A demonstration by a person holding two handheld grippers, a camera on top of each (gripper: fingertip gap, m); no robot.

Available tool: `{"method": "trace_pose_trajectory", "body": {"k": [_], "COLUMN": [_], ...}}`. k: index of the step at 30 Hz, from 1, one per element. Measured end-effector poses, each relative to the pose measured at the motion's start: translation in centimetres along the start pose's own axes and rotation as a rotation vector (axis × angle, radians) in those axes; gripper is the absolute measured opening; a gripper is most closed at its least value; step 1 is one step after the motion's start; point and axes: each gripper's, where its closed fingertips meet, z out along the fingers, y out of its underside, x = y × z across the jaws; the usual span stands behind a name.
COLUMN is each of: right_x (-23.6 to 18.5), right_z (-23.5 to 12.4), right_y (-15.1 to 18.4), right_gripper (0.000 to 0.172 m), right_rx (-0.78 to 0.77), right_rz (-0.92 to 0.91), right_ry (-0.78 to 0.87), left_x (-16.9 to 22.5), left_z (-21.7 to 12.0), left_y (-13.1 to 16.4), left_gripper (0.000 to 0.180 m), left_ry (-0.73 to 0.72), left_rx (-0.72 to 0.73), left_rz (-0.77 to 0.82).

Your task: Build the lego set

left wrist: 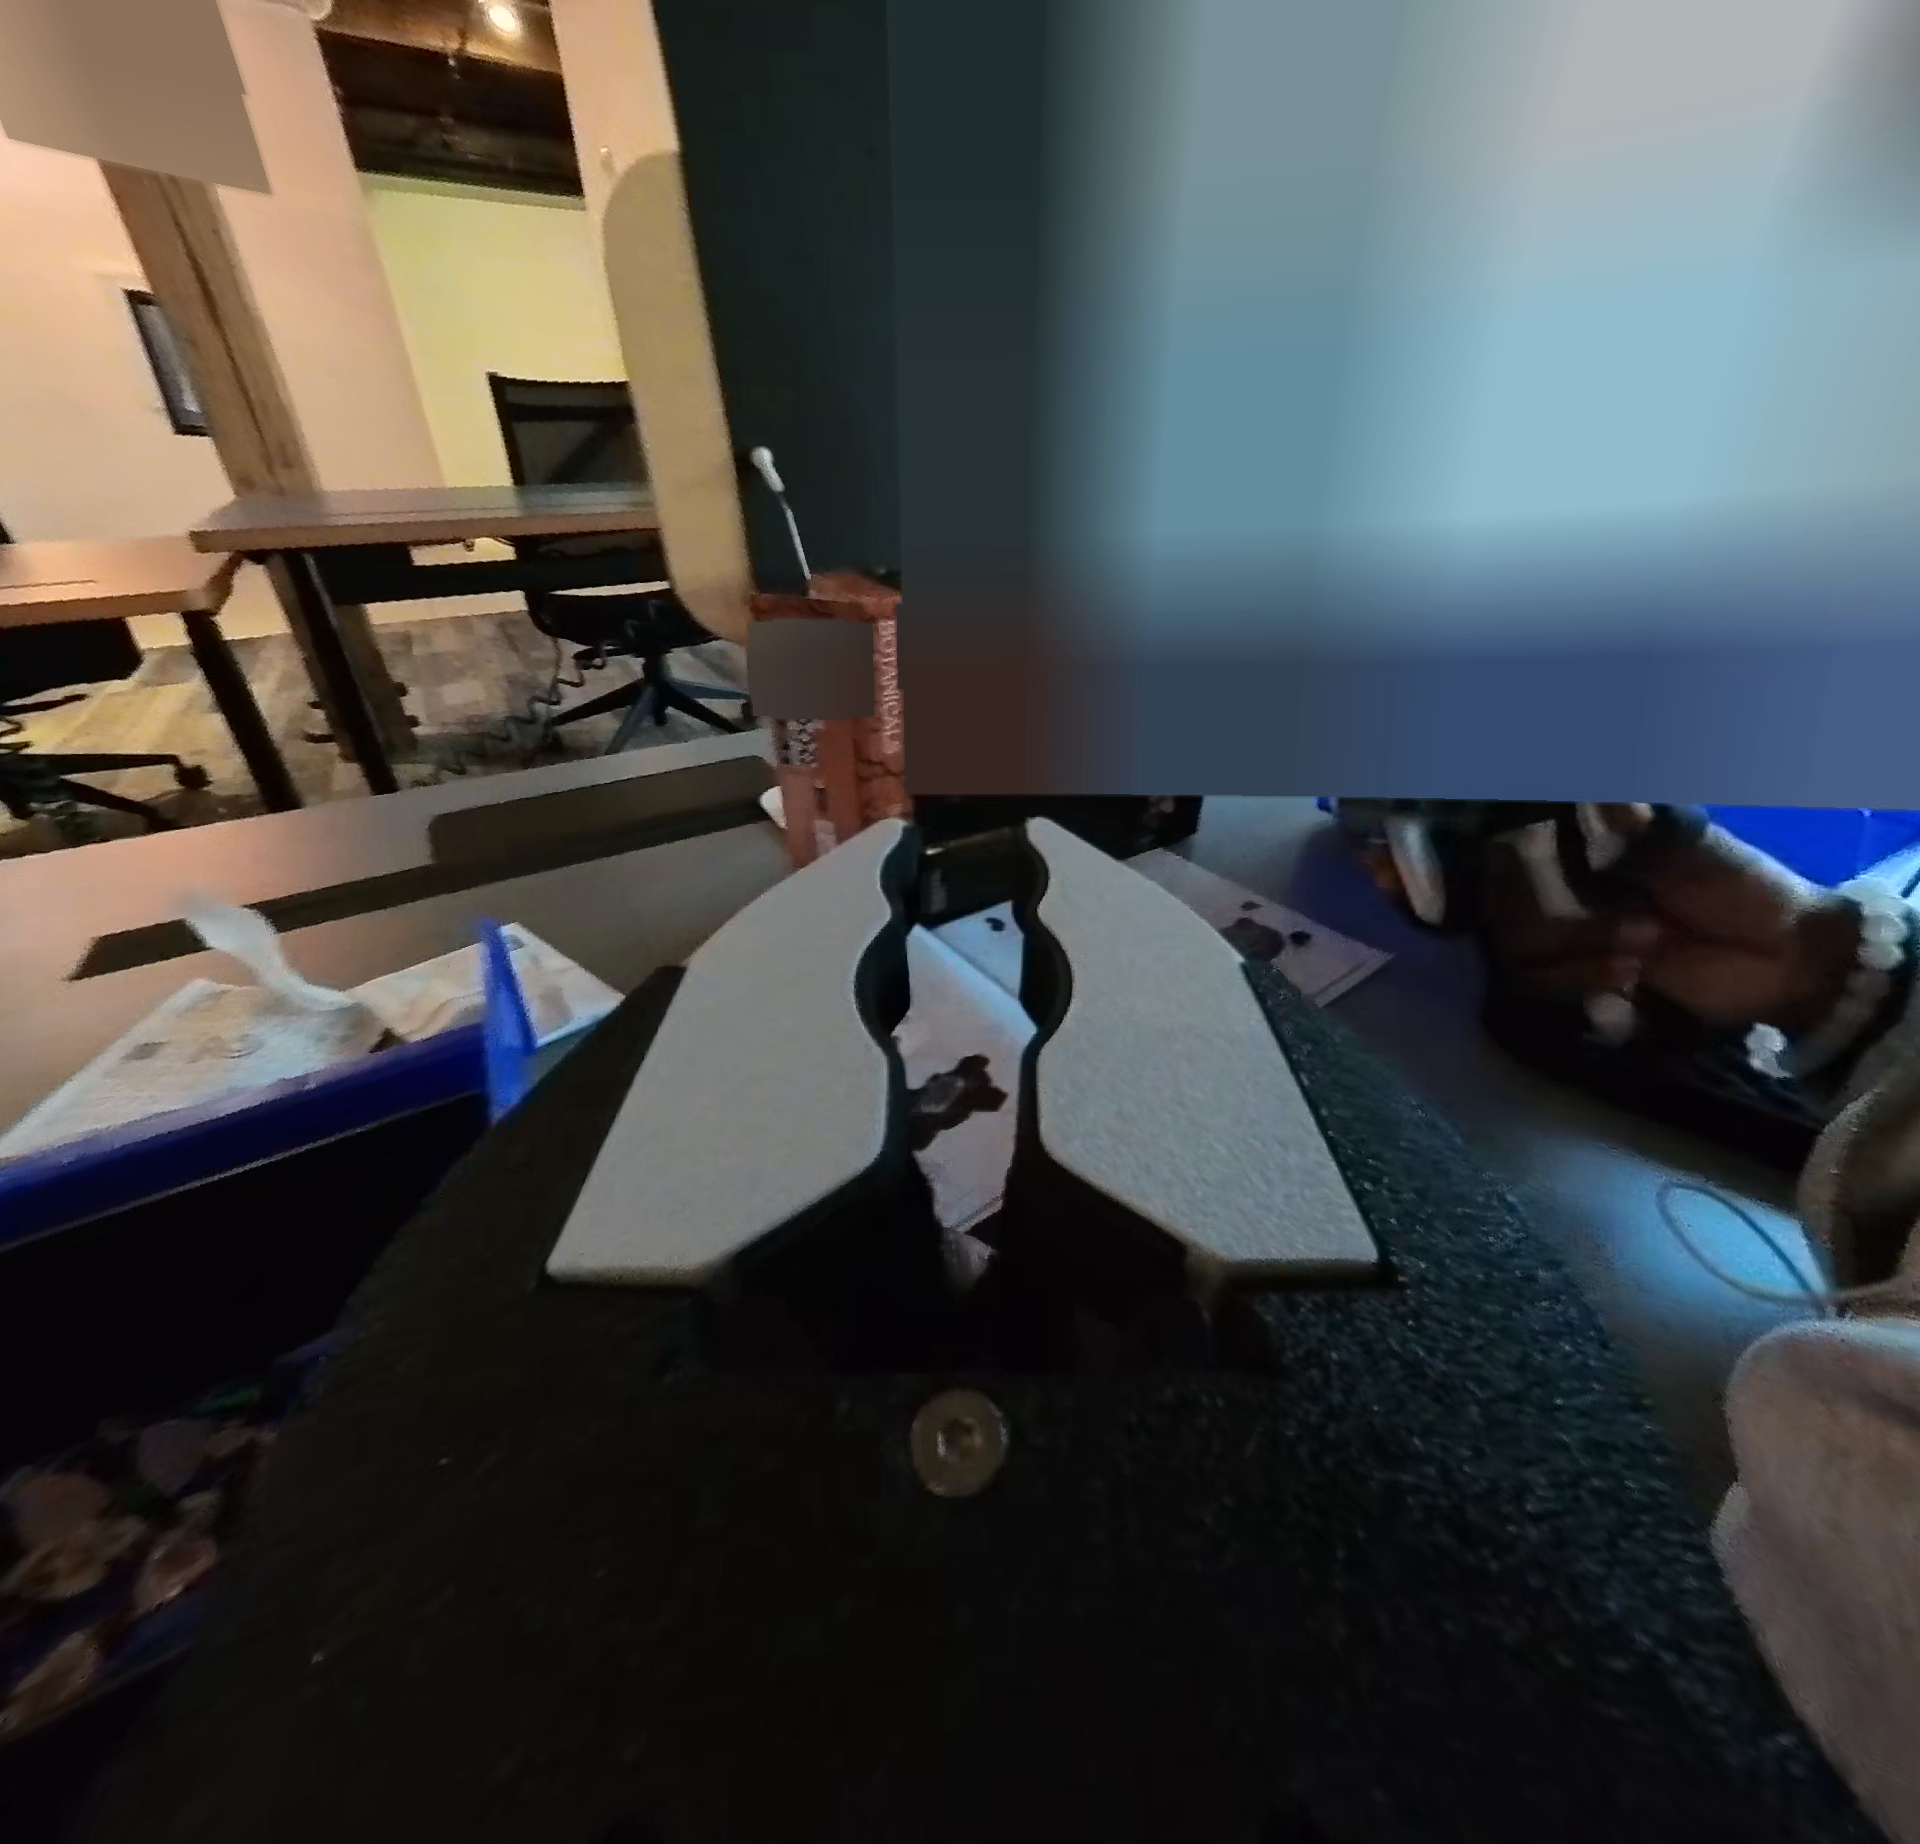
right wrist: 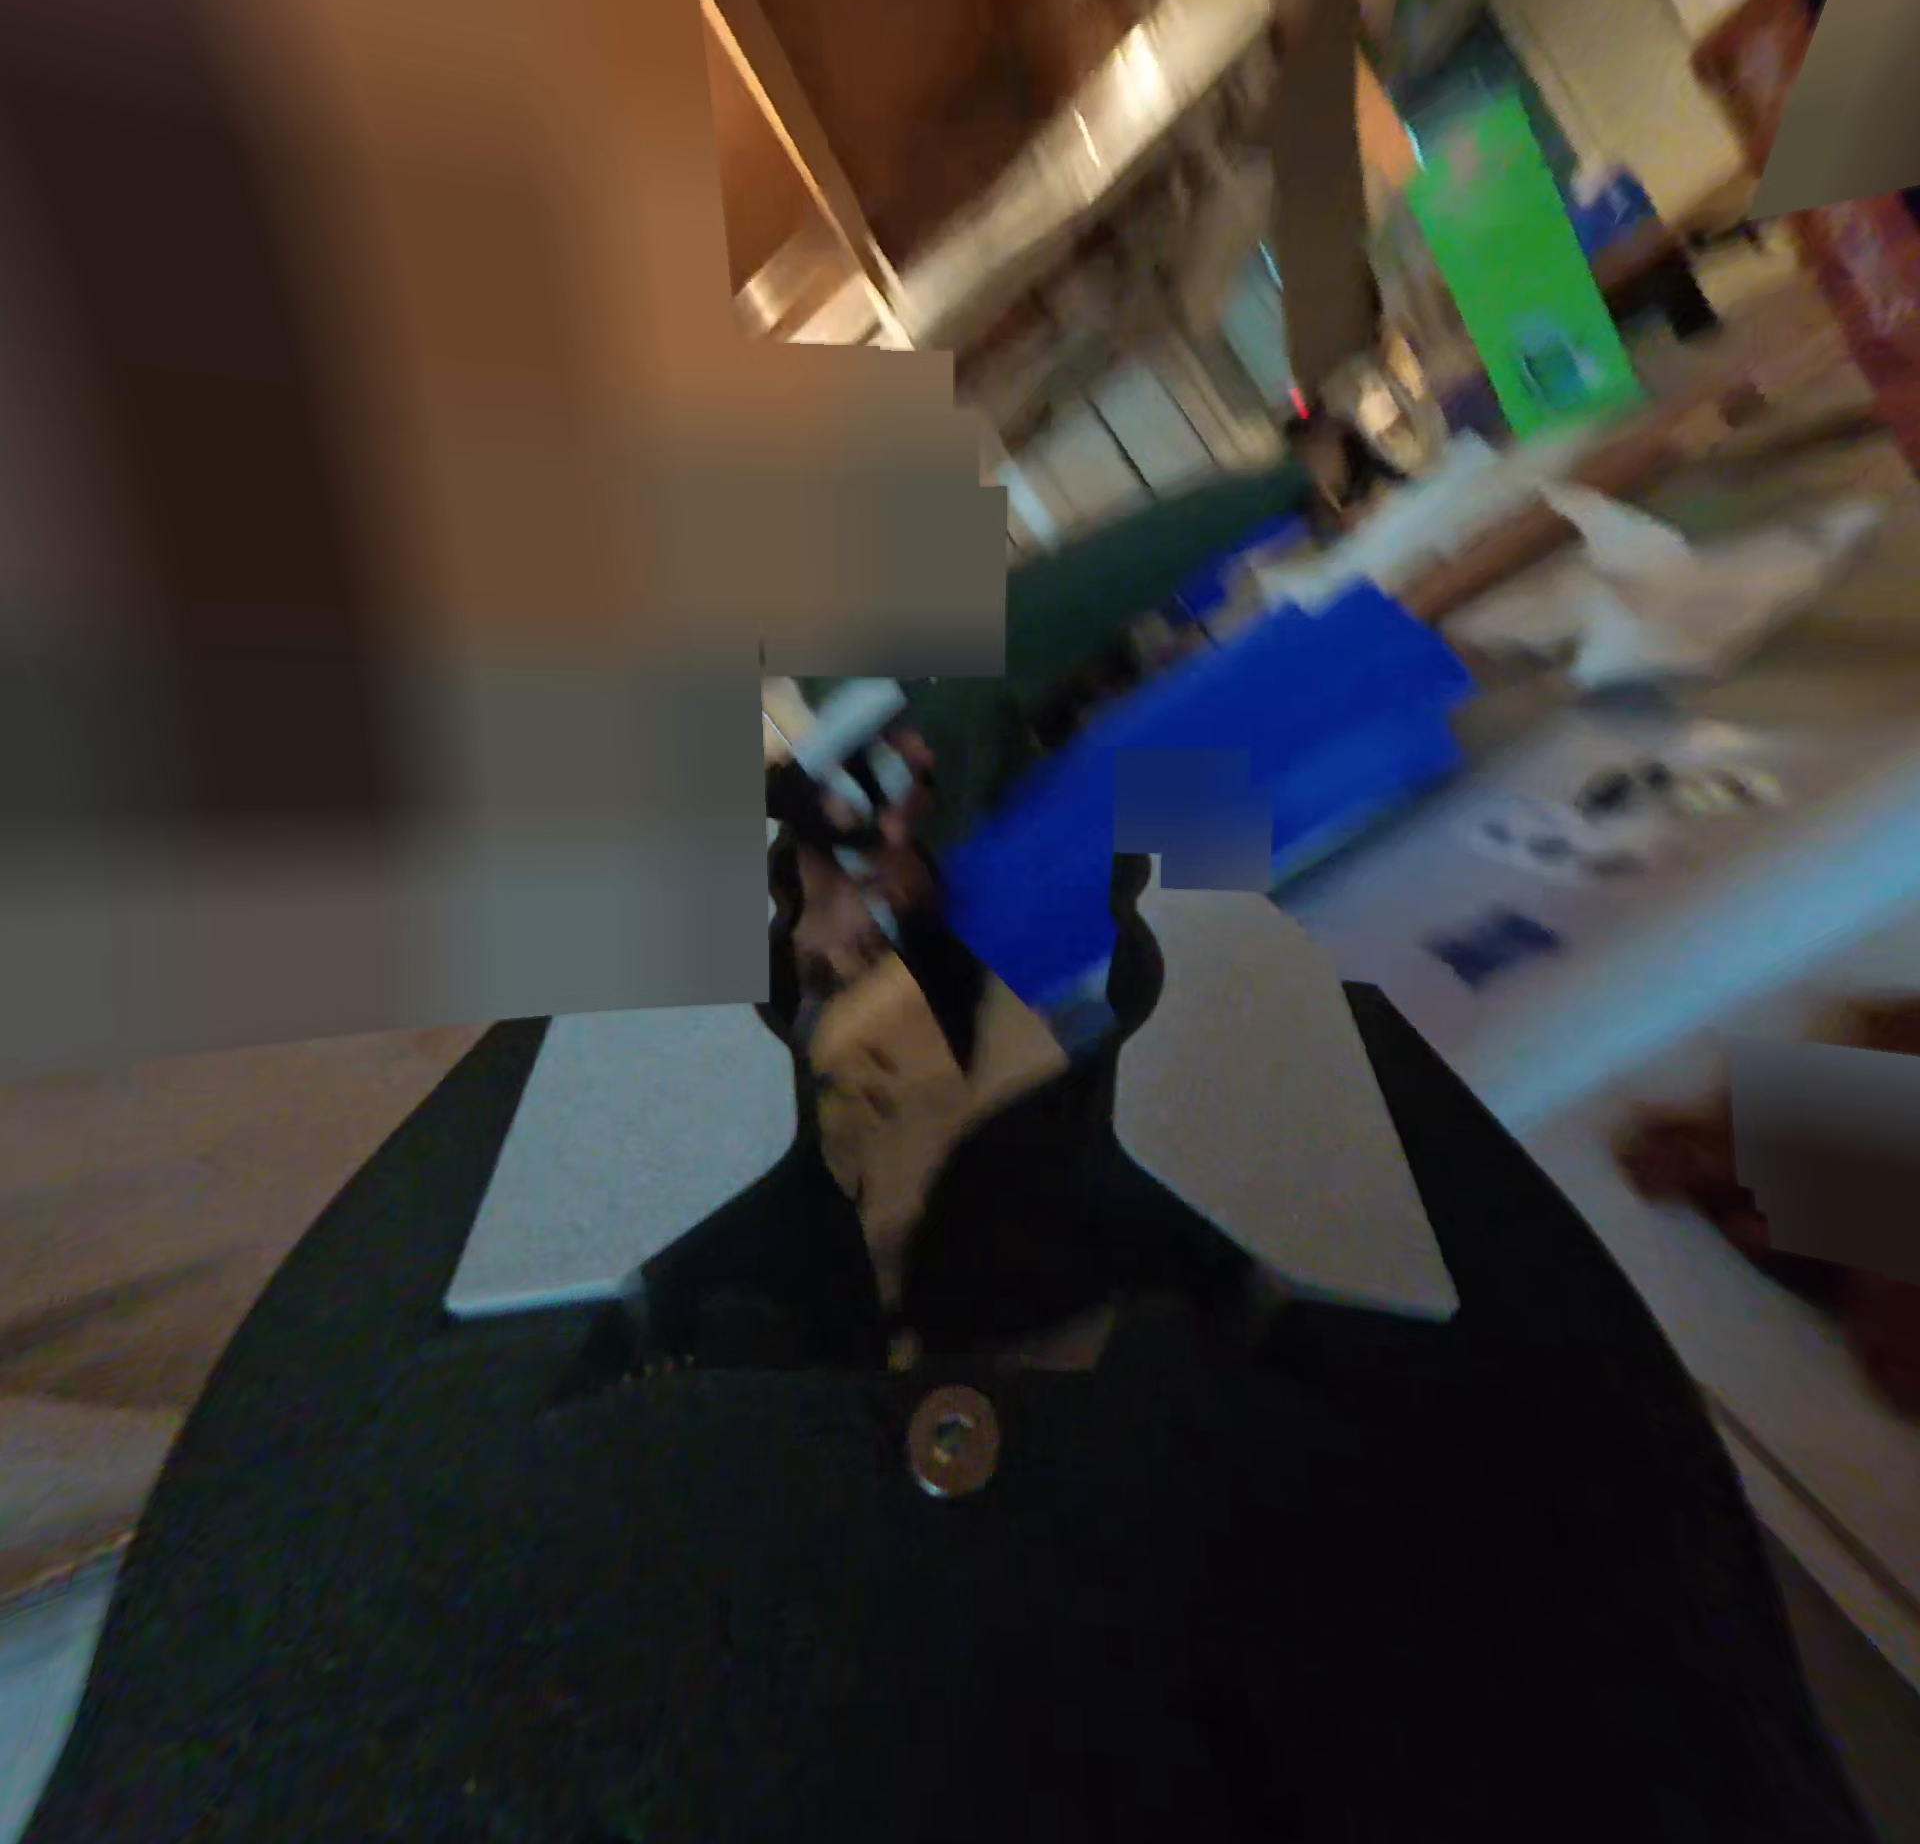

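A grey-brown surface (left wrist: 582,849) is stretching across the left wrist view, carrying several things. A blue bin (left wrist: 239,1119) is sitting at its left, with pale printed paper (left wrist: 187,1046) lying inside. A reddish-brown patterned box (left wrist: 831,755) is standing upright farther back. White printed sheets (left wrist: 1288,953) with dark marks are lying flat toward the right. In the blurred right wrist view, a blue bin (right wrist: 1299,755) is resting on a pale surface (right wrist: 1662,859) scattered with small dark items.

An office: long desks (left wrist: 416,521), a wheeled mesh chair (left wrist: 603,506) and carpet-tile floor (left wrist: 468,682).
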Motion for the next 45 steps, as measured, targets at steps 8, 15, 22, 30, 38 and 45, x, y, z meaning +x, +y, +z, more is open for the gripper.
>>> {"method": "trace_pose_trajectory", "body": {"k": [8, 15, 22, 30, 38, 45], "right_x": [3.6, 6.9, 8.8, 9.0, 6.2, 5.8], "right_z": [-0.5, 1.7, 4.8, 4.9, -2.3, -7.1], "right_y": [6.9, 13.3, 12.7, 11.2, 7.5, 3.4], "right_gripper": [0.051, 0.078, 0.093, 0.095, 0.093, 0.096], "right_rx": [-0.496, -0.866, -0.861, -0.844, -0.763, -0.662], "right_rz": [-0.074, -0.043, -0.115, -0.122, -0.176, -0.331], "right_ry": [0.28, 0.299, 0.264, 0.287, 0.477, 0.67], "left_x": [-0.6, 0.0, 0.4, 0.3, -0.7, -0.7], "left_z": [-0.3, 0.3, 0.3, 0.5, 0.1, 0.0], "left_y": [-0.3, -0.1, 0.1, 0.2, 0.6, 0.2], "left_gripper": [0.016, 0.016, 0.016, 0.016, 0.016, 0.016], "left_ry": [-0.032, -0.009, 0.008, 0.027, 0.013, 0.006], "left_rx": [-0.019, -0.01, -0.005, -0.005, -0.02, -0.023], "left_rz": [0.036, 0.013, 0.011, 0.015, 0.02, 0.05]}}
